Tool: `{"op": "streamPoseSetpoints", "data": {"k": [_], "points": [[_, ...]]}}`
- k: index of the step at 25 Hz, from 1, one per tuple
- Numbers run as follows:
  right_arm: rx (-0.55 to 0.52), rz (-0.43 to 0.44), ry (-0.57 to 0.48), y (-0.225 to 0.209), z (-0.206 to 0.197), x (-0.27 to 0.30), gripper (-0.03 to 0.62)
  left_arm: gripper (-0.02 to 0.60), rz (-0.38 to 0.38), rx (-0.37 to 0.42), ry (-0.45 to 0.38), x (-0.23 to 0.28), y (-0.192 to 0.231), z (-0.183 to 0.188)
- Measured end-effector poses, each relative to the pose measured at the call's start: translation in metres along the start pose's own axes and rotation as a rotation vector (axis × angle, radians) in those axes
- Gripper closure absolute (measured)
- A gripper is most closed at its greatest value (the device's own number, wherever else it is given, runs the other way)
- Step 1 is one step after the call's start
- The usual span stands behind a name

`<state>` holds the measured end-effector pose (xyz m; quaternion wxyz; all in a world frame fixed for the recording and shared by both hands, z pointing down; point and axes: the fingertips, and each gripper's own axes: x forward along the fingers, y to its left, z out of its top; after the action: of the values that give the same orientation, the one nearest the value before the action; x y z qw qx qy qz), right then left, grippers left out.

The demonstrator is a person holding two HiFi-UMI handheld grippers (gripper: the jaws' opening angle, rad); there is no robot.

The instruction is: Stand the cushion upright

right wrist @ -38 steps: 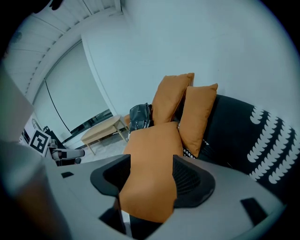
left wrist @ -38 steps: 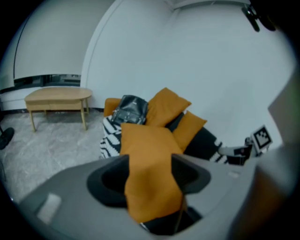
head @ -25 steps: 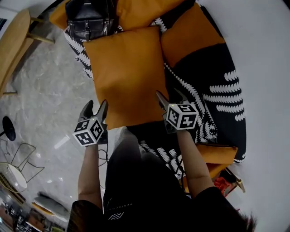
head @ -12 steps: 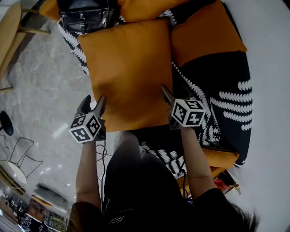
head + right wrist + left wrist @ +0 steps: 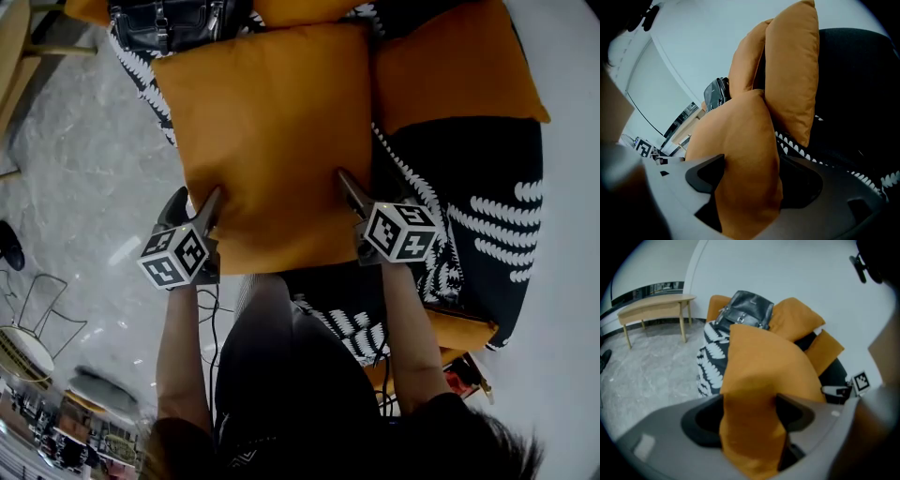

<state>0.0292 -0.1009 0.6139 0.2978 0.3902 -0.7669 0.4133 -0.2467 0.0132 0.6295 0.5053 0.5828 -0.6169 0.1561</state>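
The orange cushion (image 5: 272,131) lies flat on the patterned sofa (image 5: 478,216), stretching away ahead of both tools, with its near edge at their tips. The left tool (image 5: 749,413) has the cushion's near left corner between its jaws. The jaws are opening and stand wide, and the fabric bulges into the gap without being clamped. The right tool (image 5: 750,180) matches it at the near right corner: it is also opening wide, with the plump edge filling the space between its jaws but not squeezed.

The cushion looks light, soft and well stuffed, so it will likely sag and fold if it is lifted by one corner alone. Pinching both near corners deep enough to catch the filling, not just the cover, should let it swing up evenly. The fabric seems matte, so slipping is unlikely. Beyond the right tool a second orange cushion (image 5: 450,66) leans upright, and far ahead of the left tool sits a black handbag (image 5: 169,23).
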Motion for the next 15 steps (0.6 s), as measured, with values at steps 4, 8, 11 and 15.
{"op": "streamPoseSetpoints", "data": {"k": [4, 8, 11, 15], "points": [[0.011, 0.017, 0.003, -0.003, -0.001, 0.003, 0.218, 0.225, -0.009, -0.015, 0.007, 0.008, 0.002, -0.002], [-0.018, 0.021, 0.011, -0.001, -0.001, 0.006, 0.218, 0.225, -0.024, -0.03, 0.005, 0.014, 0.002, -0.005], [0.0, 0.027, 0.016, 0.002, -0.003, 0.011, 0.24, 0.227, -0.037, -0.035, 0.011, 0.019, 0.004, -0.006], [0.007, 0.03, 0.029, 0.007, -0.007, 0.01, 0.29, 0.23, -0.057, -0.041, 0.035, 0.022, 0.003, -0.009]]}}
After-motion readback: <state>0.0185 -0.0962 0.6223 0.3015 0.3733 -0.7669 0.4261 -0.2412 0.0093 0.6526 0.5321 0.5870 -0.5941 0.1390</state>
